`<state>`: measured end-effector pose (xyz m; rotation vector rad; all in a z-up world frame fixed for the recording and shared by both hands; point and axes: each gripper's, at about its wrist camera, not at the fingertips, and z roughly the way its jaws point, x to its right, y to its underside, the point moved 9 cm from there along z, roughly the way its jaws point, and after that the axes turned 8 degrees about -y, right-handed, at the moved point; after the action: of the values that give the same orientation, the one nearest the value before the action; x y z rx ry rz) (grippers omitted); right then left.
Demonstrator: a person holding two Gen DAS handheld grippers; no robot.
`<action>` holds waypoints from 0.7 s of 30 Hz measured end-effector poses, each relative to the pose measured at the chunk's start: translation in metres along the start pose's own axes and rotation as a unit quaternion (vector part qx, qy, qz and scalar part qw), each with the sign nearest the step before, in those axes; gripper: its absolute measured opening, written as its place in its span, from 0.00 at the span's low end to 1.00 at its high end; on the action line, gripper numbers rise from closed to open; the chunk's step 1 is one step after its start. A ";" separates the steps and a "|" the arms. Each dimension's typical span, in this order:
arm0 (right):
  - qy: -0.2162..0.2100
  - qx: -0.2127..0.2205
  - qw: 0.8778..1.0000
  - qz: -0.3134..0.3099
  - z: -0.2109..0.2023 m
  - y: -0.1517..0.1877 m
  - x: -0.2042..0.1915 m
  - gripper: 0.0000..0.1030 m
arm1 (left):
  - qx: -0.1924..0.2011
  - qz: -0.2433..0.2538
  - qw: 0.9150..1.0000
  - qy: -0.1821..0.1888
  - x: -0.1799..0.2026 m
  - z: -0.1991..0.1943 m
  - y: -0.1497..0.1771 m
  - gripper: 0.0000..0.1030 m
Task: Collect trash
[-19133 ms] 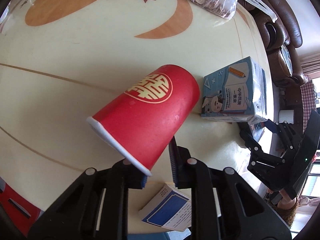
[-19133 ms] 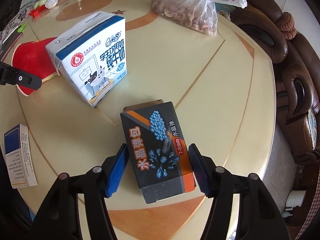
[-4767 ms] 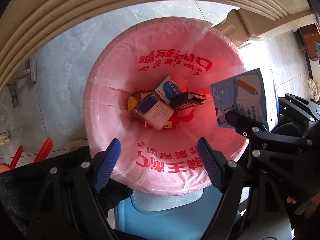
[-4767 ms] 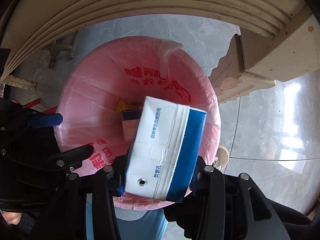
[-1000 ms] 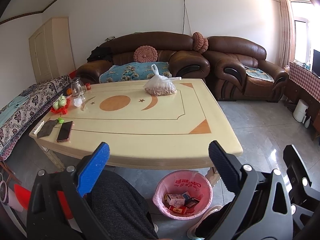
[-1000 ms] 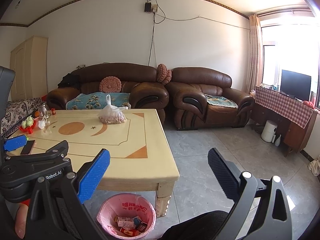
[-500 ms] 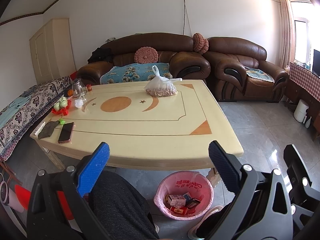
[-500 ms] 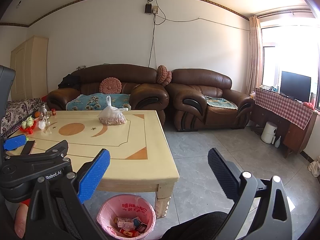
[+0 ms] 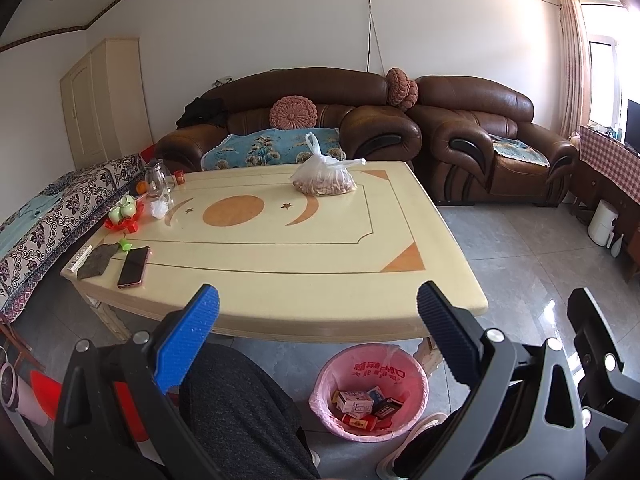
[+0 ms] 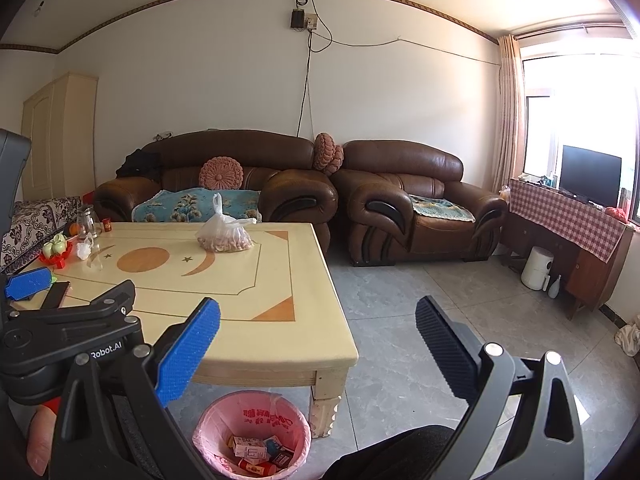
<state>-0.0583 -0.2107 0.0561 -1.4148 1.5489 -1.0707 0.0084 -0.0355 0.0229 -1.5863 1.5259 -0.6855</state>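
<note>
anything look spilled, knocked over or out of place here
Nothing stands out. The boxes sit inside the pink-lined trash bin on the floor by the table, none beside it. The tied bag of nuts is upright, the phone lies flat, and both claws hang open and empty.

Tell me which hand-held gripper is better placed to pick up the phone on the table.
Left, probably. The phone lies at the table's near-left corner, close to the left hand-held gripper; the right hand-held gripper sits nearer the opposite corner. Both are open and empty.

cartons (image 9: 354, 401) in pink-lined bin (image 9: 416, 376), floor
</note>
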 end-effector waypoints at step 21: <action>0.000 0.001 1.000 -0.003 0.000 0.001 -0.002 0.93 | -0.002 0.007 1.000 0.003 -0.003 0.004 -0.002 0.94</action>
<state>-0.0588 -0.2083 0.0553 -1.4181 1.5443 -1.0765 0.0125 -0.0323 0.0230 -1.5765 1.5417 -0.6806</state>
